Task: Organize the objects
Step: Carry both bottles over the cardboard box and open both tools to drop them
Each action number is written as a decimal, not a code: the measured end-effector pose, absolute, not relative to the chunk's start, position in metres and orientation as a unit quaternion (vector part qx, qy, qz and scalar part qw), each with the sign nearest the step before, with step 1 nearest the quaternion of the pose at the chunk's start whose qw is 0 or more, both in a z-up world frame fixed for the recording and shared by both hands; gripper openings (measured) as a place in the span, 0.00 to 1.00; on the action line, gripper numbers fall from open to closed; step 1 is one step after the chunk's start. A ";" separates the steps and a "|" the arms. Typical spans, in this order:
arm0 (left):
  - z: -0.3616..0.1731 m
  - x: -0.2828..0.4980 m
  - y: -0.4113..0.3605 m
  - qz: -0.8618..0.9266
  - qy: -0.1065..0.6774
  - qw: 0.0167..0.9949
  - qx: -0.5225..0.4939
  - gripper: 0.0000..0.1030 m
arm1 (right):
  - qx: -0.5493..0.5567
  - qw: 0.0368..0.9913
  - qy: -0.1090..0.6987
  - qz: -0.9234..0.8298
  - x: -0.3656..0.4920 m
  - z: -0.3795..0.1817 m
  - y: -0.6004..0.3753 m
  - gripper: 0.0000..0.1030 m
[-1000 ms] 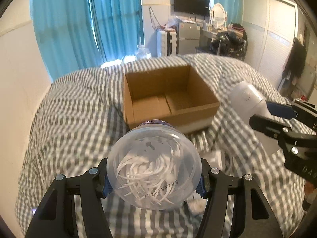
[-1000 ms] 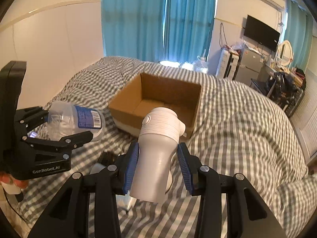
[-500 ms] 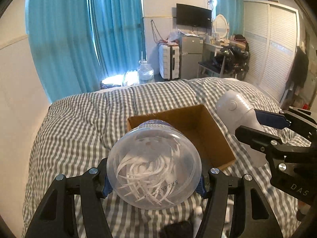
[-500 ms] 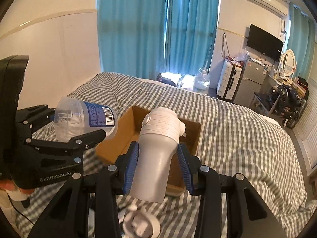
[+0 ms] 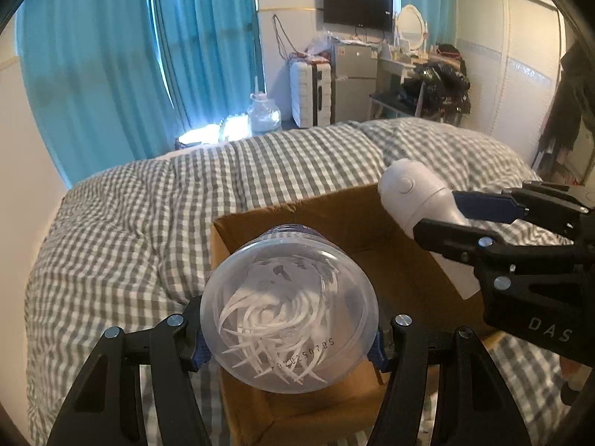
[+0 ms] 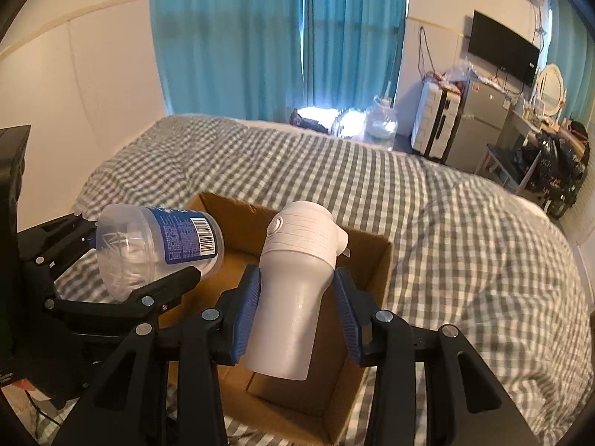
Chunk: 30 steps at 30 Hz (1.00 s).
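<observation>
Both things are up over the cardboard box now. A second ago the box sat far off on the checked bed cover, and the two grippers were low, near the stuff lying on the bed. Now the box is right under them, big and close, and that stuff has dropped out of sight.

The left gripper has its fingers closed tight on a clear plastic tub with a blue label. It lies on its side, with its flat see-through end turned to the left camera. Inside are lots of thin white picks (I can't tell just what they are). The tub hangs over the near left part of the box, not touching it.

The right gripper squeezes a white bottle-shaped gadget by its narrow lower part. The fat ribbed head with a round button points away, over the box. It hangs in the air beside the tub, and the two do not touch.

So I think the carrying part is nearly over. What comes next, I'd guess, is going down into the box and letting go. I can see nothing in the part of the box floor that shows. The two things are close, so they might bump if both drop at once.
</observation>
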<state>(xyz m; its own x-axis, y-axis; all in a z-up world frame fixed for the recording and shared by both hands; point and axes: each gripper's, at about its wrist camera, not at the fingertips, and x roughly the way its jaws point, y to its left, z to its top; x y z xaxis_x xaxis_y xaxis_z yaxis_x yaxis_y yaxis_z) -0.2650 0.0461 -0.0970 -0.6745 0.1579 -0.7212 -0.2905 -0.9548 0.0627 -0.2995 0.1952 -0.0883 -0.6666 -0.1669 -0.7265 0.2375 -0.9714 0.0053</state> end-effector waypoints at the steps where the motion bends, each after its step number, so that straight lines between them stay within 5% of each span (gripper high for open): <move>1: -0.101 -0.267 0.047 0.910 0.087 0.124 -0.386 0.62 | 0.397 0.112 0.043 -0.910 -0.302 -0.094 0.196 0.39; 12: -0.132 -0.278 0.056 0.889 0.095 0.136 -0.427 0.66 | 0.408 0.119 0.023 -0.905 -0.308 -0.117 0.210 0.40; 14: -0.130 -0.275 0.056 0.891 0.099 0.132 -0.423 0.83 | 0.400 0.120 0.018 -0.909 -0.302 -0.109 0.210 0.40; 17: -0.117 -0.264 0.056 0.897 0.099 0.133 -0.410 0.90 | 0.388 0.115 0.014 -0.914 -0.291 -0.097 0.213 0.43; 30: -0.045 -0.197 0.033 0.911 0.084 0.100 -0.390 0.91 | 0.343 0.090 0.037 -0.934 -0.210 -0.023 0.225 0.56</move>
